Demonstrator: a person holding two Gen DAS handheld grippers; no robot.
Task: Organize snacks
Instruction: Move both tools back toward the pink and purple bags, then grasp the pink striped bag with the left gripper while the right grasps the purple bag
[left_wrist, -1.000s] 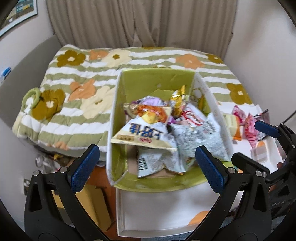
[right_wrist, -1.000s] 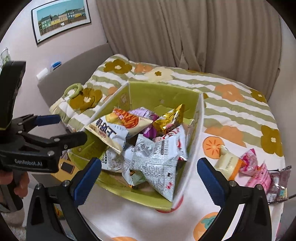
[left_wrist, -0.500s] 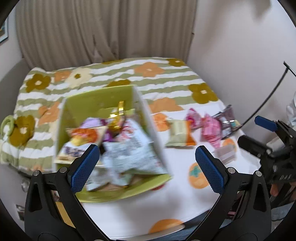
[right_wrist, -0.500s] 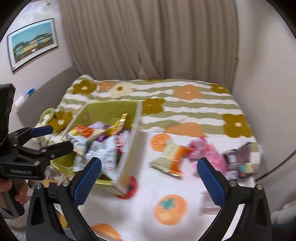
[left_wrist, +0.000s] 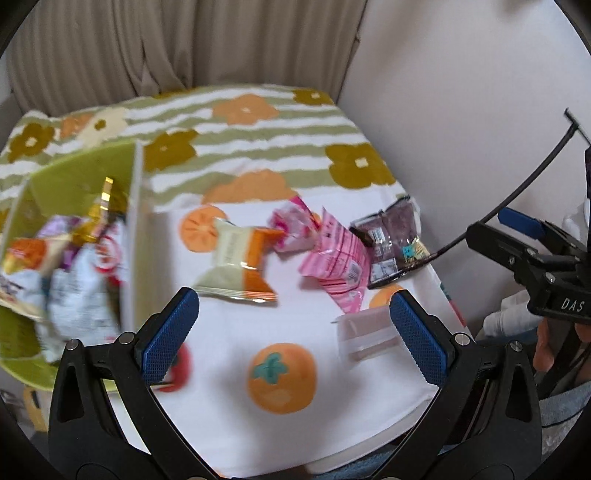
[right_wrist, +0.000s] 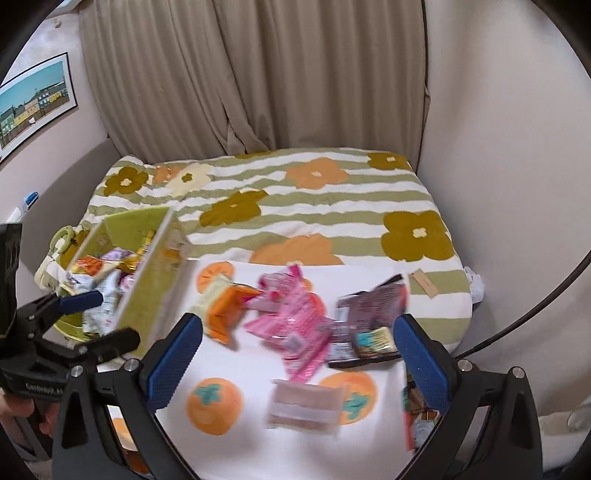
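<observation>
Both cameras had swung right since a second ago: the green box (left_wrist: 79, 184), then centred, sat at the left edge, and the loose snacks filled the middle. My left gripper (left_wrist: 293, 334) was wide open and held nothing; my right gripper (right_wrist: 295, 363) was likewise wide open and empty. Both hovered above the white cloth (left_wrist: 236, 406) printed with orange fruit. The box, full of packets, stood on the cloth's left side. To its right lay a cream-and-orange packet (left_wrist: 240, 264), then pink packets (left_wrist: 332, 258), then a dark purple packet (left_wrist: 393, 240), close together in a row. A small clear-wrapped bar (left_wrist: 369, 334) lay nearer me, apart from them. The right view was motion-blurred.
</observation>
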